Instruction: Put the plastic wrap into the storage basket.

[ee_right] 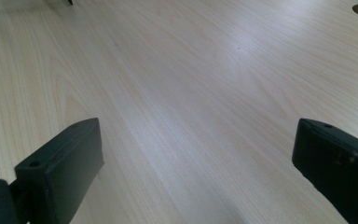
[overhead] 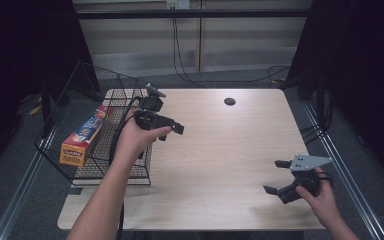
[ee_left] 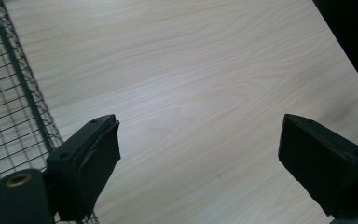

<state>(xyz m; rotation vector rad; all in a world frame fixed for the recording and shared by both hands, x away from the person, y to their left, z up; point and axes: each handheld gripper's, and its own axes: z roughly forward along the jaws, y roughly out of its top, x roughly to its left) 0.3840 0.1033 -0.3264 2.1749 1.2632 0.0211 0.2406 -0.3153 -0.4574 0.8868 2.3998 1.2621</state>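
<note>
Tongs both gaping, gripping nothing: left tongs [overhead: 172, 131] at ten o'clock above the counter [overhead: 220, 150], beside wire basket [overhead: 80, 125] holding a long box [overhead: 82, 136]; right tongs [overhead: 276, 176] at four o'clock.

The black wire basket [overhead: 87, 145] sits on the pale wooden table [overhead: 220, 150] just left of the left gripper [overhead: 172, 131]; a long orange-and-blue cardboard box [overhead: 82, 136] lies inside it. The right gripper [overhead: 278, 176] is well apart, over the table's near right corner.
</note>
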